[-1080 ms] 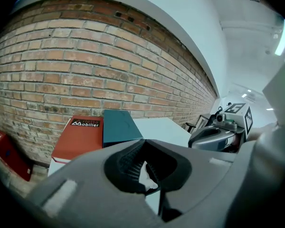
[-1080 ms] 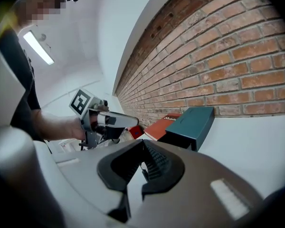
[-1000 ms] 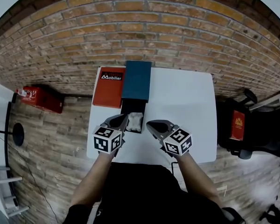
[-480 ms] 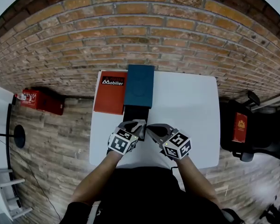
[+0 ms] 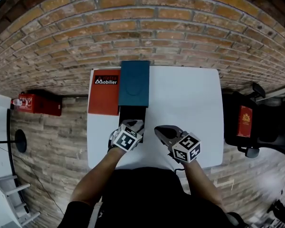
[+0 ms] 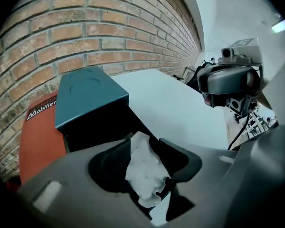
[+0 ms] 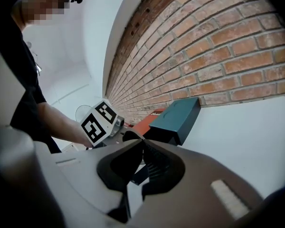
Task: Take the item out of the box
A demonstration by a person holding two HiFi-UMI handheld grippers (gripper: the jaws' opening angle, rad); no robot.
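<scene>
Reaching down into the open black tray of the box [image 5: 131,112], the left gripper [image 5: 132,124] straddles the item [image 6: 145,175], a crumpled white wad lying at the tray's near end, in front of the teal sleeve [image 5: 134,83]. Its jaws have just been opening and stand wide; the wad sits between them, longer along the gap than across, apparently not yet pinched. The right gripper [image 5: 160,130] hangs just beside the tray over the white table [image 5: 190,103], farther from the wad, with its jaws together and empty.

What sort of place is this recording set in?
Probably an office or studio room: a white table against a bare brick wall, a wood-plank floor, and what looks like a black wheeled chair.
</scene>
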